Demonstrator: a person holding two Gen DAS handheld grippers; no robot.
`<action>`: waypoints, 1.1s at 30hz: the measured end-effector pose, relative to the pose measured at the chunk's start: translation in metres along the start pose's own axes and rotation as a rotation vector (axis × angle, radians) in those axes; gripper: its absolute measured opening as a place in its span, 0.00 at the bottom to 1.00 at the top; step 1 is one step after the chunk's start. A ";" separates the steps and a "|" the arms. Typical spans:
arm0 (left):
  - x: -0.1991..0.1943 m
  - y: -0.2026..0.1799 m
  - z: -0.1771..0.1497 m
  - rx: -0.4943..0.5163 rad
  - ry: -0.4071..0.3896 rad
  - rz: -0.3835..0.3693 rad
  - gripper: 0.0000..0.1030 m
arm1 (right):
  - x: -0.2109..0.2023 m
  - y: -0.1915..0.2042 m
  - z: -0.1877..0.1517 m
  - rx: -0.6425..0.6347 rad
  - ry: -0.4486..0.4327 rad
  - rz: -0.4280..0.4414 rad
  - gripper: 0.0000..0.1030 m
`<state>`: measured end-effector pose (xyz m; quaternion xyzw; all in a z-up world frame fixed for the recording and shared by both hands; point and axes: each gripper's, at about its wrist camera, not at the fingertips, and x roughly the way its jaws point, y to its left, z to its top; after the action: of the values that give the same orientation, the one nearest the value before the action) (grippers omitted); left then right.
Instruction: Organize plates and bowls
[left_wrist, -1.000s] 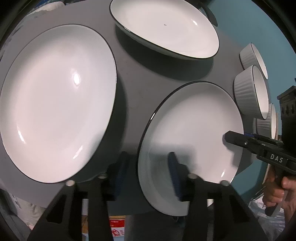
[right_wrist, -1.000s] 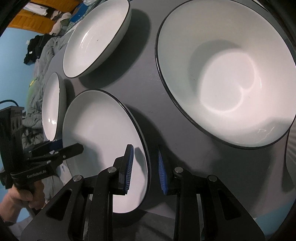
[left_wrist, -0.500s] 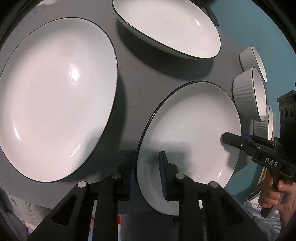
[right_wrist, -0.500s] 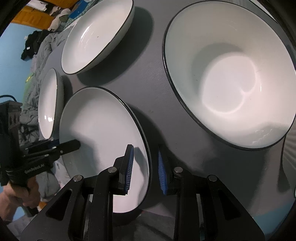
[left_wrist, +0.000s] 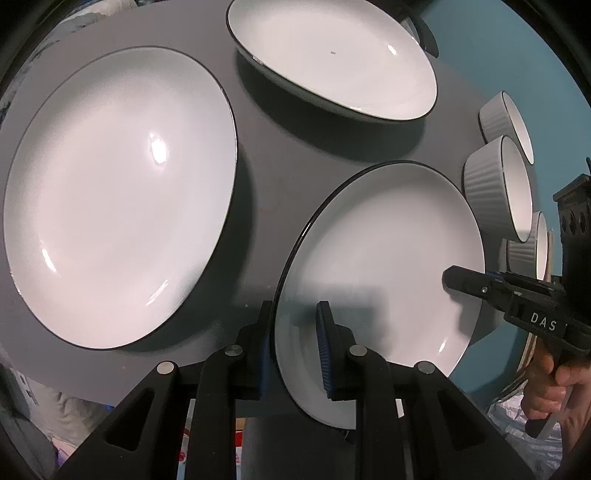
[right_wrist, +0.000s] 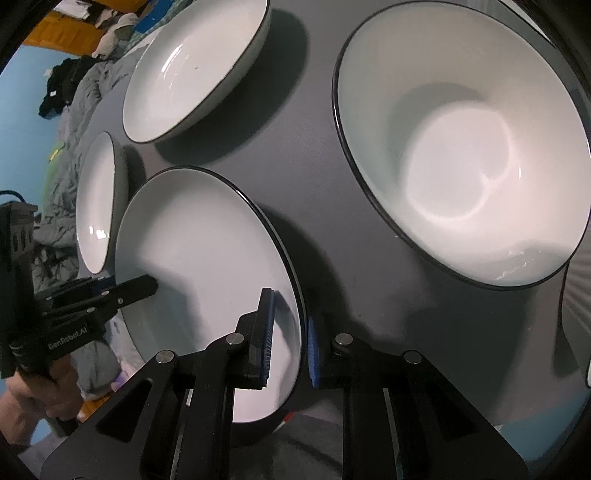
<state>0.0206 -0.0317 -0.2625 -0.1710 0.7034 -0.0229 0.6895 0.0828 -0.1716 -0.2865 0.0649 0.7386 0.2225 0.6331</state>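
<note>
Plates number three on your dark grey worktop (left_wrist: 266, 177), all white with black rims; three ribbed bowls (left_wrist: 495, 184) stand at its right edge, empty. Your left hand-held gripper (left_wrist: 291, 343) and right hand-held gripper (right_wrist: 290, 332) have just been closing and now each pinch an opposite rim of the near plate (left_wrist: 388, 251). Behind the worktop the wall is blue.

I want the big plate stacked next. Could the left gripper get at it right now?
Probably not: the left gripper straddles the rim of the small plate, jaws just closing. The big plate lies uncovered beside it.
</note>
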 end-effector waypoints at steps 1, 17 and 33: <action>-0.003 -0.001 0.002 -0.001 0.001 0.002 0.20 | -0.002 -0.002 0.003 0.002 0.000 0.005 0.16; -0.042 -0.004 0.032 -0.004 -0.058 0.005 0.20 | -0.033 0.013 0.039 -0.025 -0.022 -0.007 0.16; -0.051 -0.003 0.128 -0.036 -0.107 0.044 0.22 | -0.037 0.029 0.139 -0.058 -0.024 0.004 0.16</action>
<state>0.1460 0.0054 -0.2183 -0.1688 0.6696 0.0138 0.7231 0.2180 -0.1253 -0.2548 0.0507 0.7240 0.2445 0.6431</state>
